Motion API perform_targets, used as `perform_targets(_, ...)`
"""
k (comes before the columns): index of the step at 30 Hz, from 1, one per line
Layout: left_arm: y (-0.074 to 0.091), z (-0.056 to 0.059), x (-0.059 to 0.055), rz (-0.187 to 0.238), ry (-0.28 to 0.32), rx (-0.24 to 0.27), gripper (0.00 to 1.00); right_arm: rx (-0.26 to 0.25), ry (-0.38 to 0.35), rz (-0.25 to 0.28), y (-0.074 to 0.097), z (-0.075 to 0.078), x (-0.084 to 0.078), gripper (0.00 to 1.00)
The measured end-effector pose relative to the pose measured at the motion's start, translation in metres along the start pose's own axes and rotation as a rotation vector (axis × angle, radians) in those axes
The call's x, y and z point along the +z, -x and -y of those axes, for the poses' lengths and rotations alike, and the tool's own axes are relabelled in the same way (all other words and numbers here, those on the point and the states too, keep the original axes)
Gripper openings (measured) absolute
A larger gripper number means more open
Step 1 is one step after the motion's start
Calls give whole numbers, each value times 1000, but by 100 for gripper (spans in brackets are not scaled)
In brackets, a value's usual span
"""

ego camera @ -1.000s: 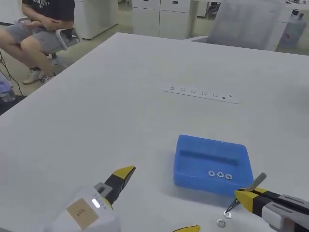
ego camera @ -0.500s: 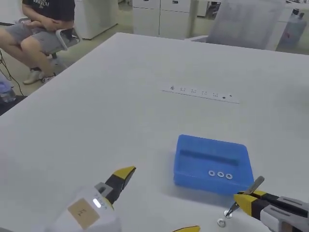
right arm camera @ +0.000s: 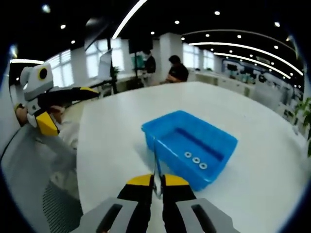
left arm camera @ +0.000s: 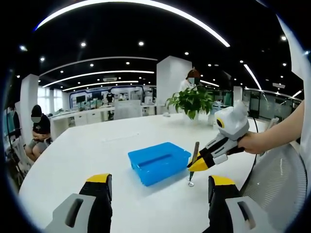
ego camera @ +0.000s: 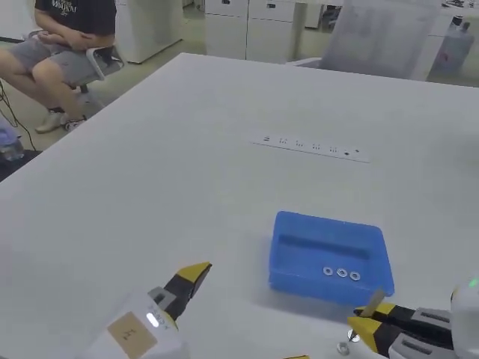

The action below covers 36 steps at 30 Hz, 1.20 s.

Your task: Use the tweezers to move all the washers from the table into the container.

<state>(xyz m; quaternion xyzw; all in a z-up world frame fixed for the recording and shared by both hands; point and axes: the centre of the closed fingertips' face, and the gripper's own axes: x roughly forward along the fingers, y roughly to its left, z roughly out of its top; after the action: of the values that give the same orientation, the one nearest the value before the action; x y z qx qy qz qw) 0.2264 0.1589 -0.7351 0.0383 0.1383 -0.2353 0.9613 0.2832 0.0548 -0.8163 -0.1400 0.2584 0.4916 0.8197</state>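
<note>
Washer, small silver ring [ego camera: 343,347]: just beneath tip of slim steel tweezers [ego camera: 372,301] clenched near-upright in right gripper [ego camera: 361,320]; left gripper [left arm camera: 160,180] released, farther.

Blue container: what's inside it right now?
Three washers lie in a row on the floor of the container. Its near wall hides a strip of floor in the head view.

Blue container [ego camera: 299,283] with three washers [ego camera: 341,273] inside, right gripper [ego camera: 361,318] pinching tweezers [ego camera: 374,300], tip beside a loose washer [ego camera: 343,347] on the table [ego camera: 187,172]

Blue container [ego camera: 308,283] (white table [ego camera: 187,172])
</note>
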Motion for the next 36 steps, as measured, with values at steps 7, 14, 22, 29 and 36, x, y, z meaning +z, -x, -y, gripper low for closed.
perform_targets(7,0,0,0,2,-1,-2,82,8,-114,31,3,5,5,3)
perform_targets(14,0,0,0,2,-2,-2,82,7,-123,102,15,9,35,3)
perform_targets(22,0,-2,0,6,0,5,82,35,-123,192,18,14,80,3)
perform_targets(29,0,-3,0,3,-4,9,82,41,-134,199,3,23,93,3)
perform_targets(36,1,-5,1,10,3,20,82,42,-178,172,-19,35,91,3)
